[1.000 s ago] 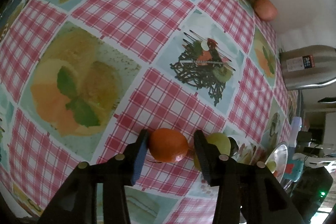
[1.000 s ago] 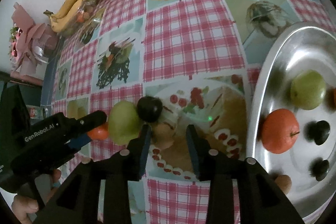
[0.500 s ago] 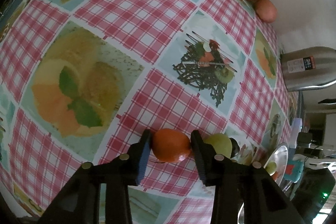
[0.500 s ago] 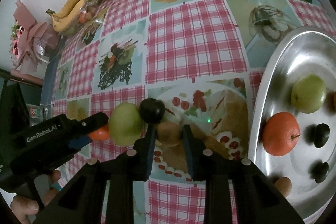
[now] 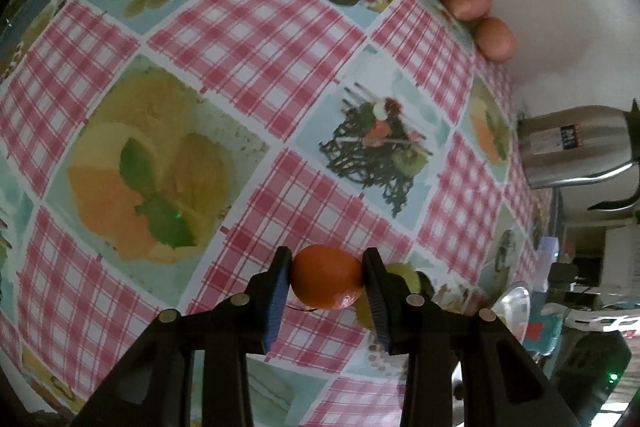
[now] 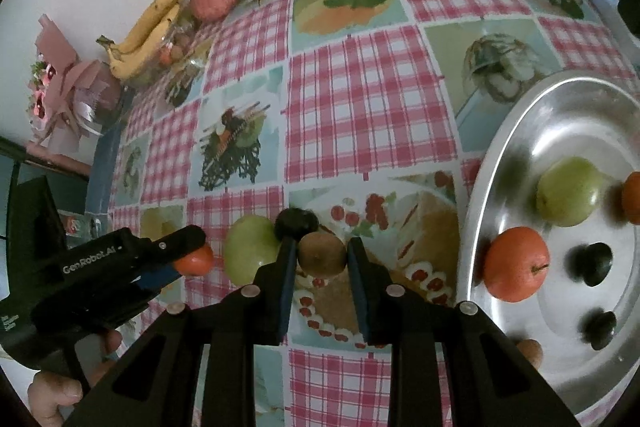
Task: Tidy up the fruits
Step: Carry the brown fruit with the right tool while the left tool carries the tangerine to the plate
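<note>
Both claws are clamped, my left claw [image 5: 325,277] on the orange [image 5: 326,277], my right claw [image 6: 322,254] on the kiwi [image 6: 322,254], each fruit low over the tabletop [image 6: 360,115], so next I'd lift toward the metal tray [image 6: 492,155] at three o'clock.

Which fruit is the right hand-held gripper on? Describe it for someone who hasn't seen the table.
Start at the big steel tray on the checked tablecloth. Left of its rim, three fruits cluster. It is the brown fuzzy kiwi in the right hand-held gripper, smaller than the green apple, lighter than the dark plum.
</note>
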`<state>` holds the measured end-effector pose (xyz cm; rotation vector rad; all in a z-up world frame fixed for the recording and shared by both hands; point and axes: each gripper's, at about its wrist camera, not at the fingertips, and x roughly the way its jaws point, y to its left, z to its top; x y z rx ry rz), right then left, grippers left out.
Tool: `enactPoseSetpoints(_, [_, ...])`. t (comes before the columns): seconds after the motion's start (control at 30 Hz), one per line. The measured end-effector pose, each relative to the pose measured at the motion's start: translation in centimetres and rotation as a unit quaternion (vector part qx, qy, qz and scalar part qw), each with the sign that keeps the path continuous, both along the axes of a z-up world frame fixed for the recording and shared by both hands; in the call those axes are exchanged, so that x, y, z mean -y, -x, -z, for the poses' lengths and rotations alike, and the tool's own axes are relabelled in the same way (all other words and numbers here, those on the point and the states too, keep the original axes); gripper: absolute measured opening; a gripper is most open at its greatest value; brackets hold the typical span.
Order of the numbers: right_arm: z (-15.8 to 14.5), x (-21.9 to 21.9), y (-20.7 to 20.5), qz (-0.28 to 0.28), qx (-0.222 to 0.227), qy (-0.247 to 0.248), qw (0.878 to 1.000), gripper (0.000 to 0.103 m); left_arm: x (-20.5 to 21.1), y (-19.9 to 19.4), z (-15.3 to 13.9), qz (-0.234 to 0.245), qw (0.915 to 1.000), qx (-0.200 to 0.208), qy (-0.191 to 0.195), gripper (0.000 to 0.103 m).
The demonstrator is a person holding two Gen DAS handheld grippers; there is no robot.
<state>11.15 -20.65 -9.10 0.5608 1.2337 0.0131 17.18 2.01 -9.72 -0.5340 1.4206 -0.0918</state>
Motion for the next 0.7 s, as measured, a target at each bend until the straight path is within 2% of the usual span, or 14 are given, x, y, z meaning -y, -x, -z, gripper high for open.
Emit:
enactPoseSetpoints(0.2, [-1.7, 0.8, 0.7, 0.012, 0.026, 0.007, 1.000, 0.027, -0.6, -0.1, -1.5, -0.009, 0.9995, 0.022, 0.020, 0.039])
enactPoseSetpoints(0.4, [-3.4, 1.5, 1.4, 0.029, 0.046, 0.031, 0.998, 0.027, -0.6, 0.1, -2.8, -0.012, 0.9987, 0.043, 0.023, 0.039])
enactPoseSetpoints(0.53, [-3.8, 2.0, 1.6, 0.036, 0.048, 0.049, 0.997, 0.027, -0.1, 0.3, -3.3, -0.003, 0.9984, 0.052, 0.021, 0.039])
enactPoseSetpoints(0.7, [-3.6, 2.6, 1.7, 0.045, 0.045, 0.047, 0.997, 0.027, 1.5, 0.5, -3.5, 0.018, 0.9980, 0.059, 0.015, 0.039])
